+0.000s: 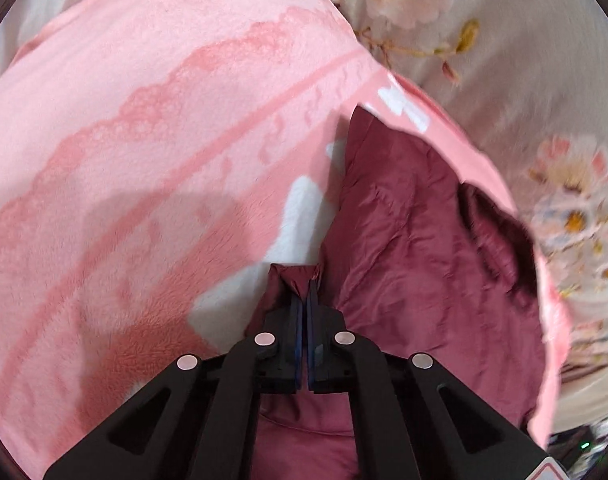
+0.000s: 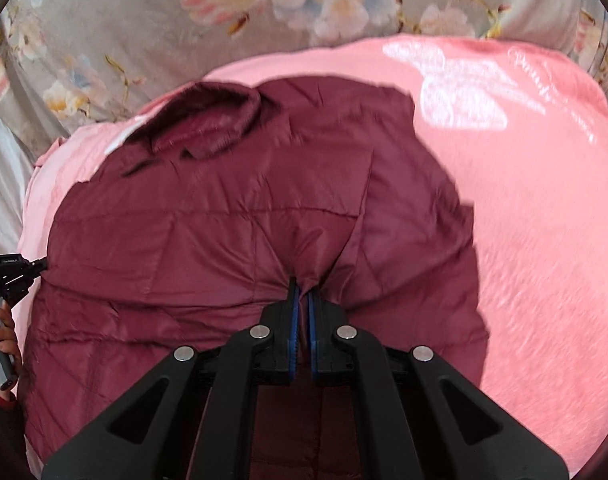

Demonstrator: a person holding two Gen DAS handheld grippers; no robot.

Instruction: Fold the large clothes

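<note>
In the left wrist view, the left gripper (image 1: 304, 284) has its fingers (image 1: 295, 312) clenched on a bunched edge of the maroon quilted jacket (image 1: 416, 240). The jacket lies on a pink fleece blanket (image 1: 152, 128) patterned with darker lace bands and white patches; most of the jacket spreads to the right of the pinch point, its dark furry collar (image 1: 500, 236) at its far right edge. Beyond the blanket, past the collar, shows a grey floral bedsheet (image 1: 504, 40).

In the right wrist view, the right gripper (image 2: 303, 294) grips a puckered fold of the same jacket (image 2: 208, 216) between blue-padded fingers (image 2: 292, 320), creases radiating from the pinch. The jacket spreads left and ahead over the blanket (image 2: 544, 220), with the collar (image 2: 212, 120) at its far edge, near the bedsheet (image 2: 124, 24). At the jacket's left edge, the left gripper (image 2: 40, 264) touches the fabric, its handle held in the person's hand (image 2: 2, 340).
</note>
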